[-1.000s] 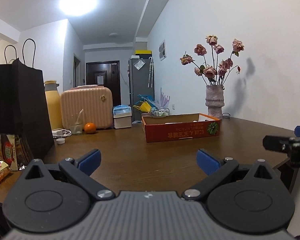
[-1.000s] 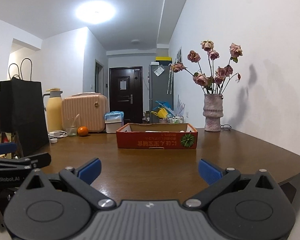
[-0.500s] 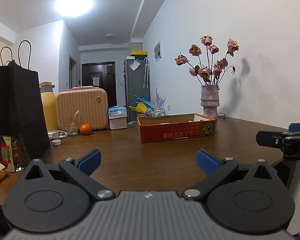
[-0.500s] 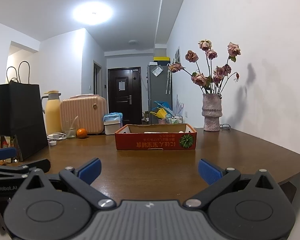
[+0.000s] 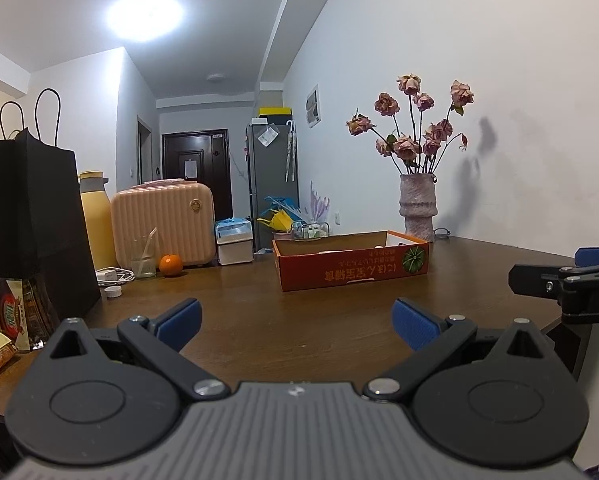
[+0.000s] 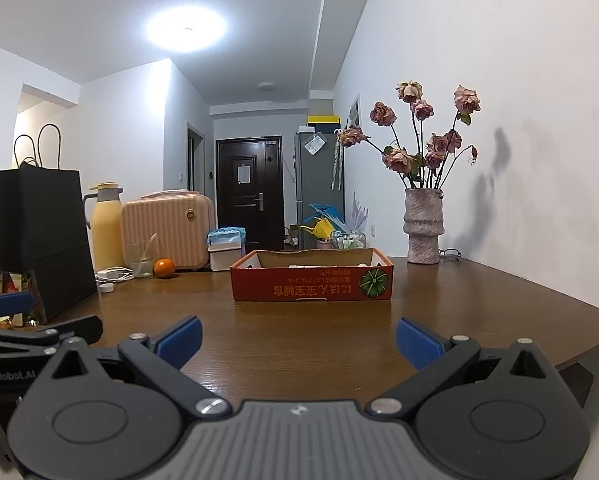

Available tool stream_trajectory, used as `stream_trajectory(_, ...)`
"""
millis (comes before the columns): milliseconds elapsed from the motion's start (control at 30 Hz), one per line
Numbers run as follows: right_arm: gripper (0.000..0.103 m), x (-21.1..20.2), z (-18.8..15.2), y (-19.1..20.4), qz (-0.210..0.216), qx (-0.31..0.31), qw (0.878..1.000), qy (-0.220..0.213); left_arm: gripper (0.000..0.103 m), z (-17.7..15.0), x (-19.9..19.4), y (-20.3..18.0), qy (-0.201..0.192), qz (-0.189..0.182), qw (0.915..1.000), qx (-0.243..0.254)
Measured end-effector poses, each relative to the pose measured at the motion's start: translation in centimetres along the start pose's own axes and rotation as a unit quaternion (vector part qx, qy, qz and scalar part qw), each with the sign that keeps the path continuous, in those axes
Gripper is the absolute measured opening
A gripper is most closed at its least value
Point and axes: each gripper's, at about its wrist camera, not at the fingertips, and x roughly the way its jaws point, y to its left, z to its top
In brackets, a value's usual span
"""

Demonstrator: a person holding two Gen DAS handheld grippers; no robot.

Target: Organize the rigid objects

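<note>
A shallow red cardboard box (image 5: pixel 353 262) (image 6: pixel 312 280) rests in the middle of the brown wooden table (image 5: pixel 283 320) (image 6: pixel 299 320); pale items lie inside, mostly hidden by its wall. My left gripper (image 5: pixel 295 322) hovers open over the table's near edge, nothing between its blue fingers. My right gripper (image 6: pixel 299 340) is open too, level with it and empty. Each gripper shows at the side of the other's view. An orange (image 5: pixel 170 265) (image 6: pixel 164 268) and a small white cap (image 5: pixel 113 291) (image 6: pixel 107 288) lie at the left.
A tall black paper bag (image 5: pixel 31 220) (image 6: pixel 39 236), snack packets (image 5: pixel 3 316), a yellow flask (image 5: pixel 97 224), a pink case (image 5: pixel 163 224), a glass (image 5: pixel 143 256) and a white cable (image 5: pixel 113 276) crowd the left. A vase of dried roses (image 5: pixel 417 212) (image 6: pixel 423 224) stands at the back right by the wall.
Both grippers have drifted slightly and tilted, so the box sits a little further left in each view. Both stay open and empty.
</note>
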Motion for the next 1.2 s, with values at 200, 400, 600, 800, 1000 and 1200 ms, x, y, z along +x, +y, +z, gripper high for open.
stream_trajectory(200,0.103,0.02,0.01,0.02,0.003,0.0,1.0,0.002,0.103,0.06,0.08,0.09,-0.001,0.0,1.0,0.001)
stream_trajectory(400,0.103,0.06,0.05,-0.03,0.003,0.001,1.0,0.001,0.103,0.12,0.06,0.08,-0.002,-0.002,1.0,0.002)
stream_trajectory(600,0.103,0.04,-0.06,-0.02,0.001,0.003,1.0,-0.001,0.103,0.1,0.06,0.06,-0.003,-0.002,1.0,0.002)
stream_trajectory(800,0.103,0.05,-0.18,0.06,-0.004,0.005,1.0,-0.001,0.103,0.14,0.03,0.04,-0.004,-0.001,1.0,0.003)
stream_trajectory(1000,0.103,-0.05,-0.22,0.19,-0.006,0.002,1.0,-0.004,0.103,0.14,0.02,0.03,-0.004,-0.001,1.0,0.003)
stream_trajectory(1200,0.103,-0.16,-0.39,0.34,-0.01,-0.001,1.0,-0.008,0.103,0.24,0.02,-0.06,-0.002,-0.002,1.0,0.004)
